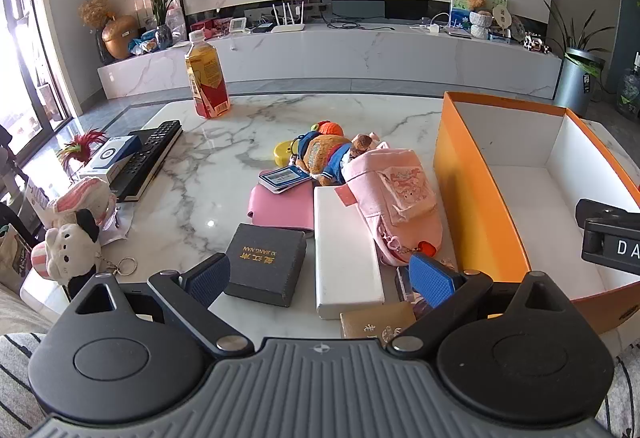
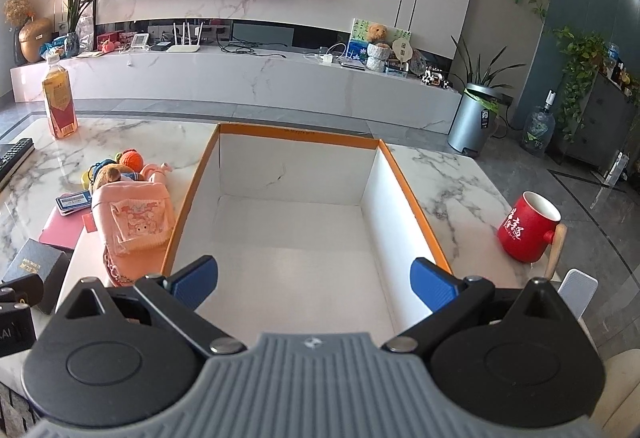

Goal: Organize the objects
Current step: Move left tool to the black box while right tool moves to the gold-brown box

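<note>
An orange box (image 1: 468, 197) with a white inside stands open on the marble table; it also shows in the right wrist view (image 2: 412, 193), holding nothing. My left gripper (image 1: 320, 280) is open and empty above a black gift box (image 1: 266, 264) and a white box (image 1: 344, 258). A pink pouch (image 1: 394, 203) lies on the white box, next to a plush toy (image 1: 326, 155), a card (image 1: 284, 177) and a pink wallet (image 1: 280, 207). My right gripper (image 2: 314, 280) is open and empty over the orange box's near end.
A tea bottle (image 1: 206, 79) stands at the table's far side. A remote (image 1: 148, 157), a small blue-white box (image 1: 112, 155) and plush keychains (image 1: 74, 242) lie at the left. A red mug (image 2: 528, 228) stands right of the orange box. A booklet (image 1: 376, 324) lies near the front edge.
</note>
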### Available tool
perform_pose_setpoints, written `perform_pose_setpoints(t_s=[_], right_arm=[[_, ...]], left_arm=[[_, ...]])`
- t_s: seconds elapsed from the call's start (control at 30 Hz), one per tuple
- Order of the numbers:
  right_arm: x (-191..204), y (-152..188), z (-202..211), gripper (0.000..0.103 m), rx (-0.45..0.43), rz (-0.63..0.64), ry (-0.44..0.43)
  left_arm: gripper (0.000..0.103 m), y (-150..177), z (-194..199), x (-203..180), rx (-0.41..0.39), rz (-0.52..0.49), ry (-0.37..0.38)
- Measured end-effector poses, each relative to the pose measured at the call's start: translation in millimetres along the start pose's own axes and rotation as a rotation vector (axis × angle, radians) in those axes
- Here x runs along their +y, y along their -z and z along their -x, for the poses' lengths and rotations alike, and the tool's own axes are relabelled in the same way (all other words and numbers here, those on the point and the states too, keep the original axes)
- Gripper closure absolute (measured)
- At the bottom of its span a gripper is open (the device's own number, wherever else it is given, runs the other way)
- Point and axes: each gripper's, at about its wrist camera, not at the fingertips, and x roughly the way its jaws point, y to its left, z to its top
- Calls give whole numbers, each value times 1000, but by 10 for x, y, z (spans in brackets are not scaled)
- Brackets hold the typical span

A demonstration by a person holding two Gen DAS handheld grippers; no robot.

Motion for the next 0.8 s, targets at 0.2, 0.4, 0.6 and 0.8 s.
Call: perform_pose_setpoints(t_s=[0.2,0.4,0.6,0.8], right_arm=[[8,2,-2,1,-4,-14,-10],[35,17,31,1,-16,-6,-54],[143,82,280,1,-31,68,-456],[619,163,301,1,46,100,-578]], left_arm=[[0,2,9,-5,1,0,1],[0,-2,11,7,7,-5,5],[0,-107,5,451,38,7,-66],[0,-132,-47,918,47,118,-154]])
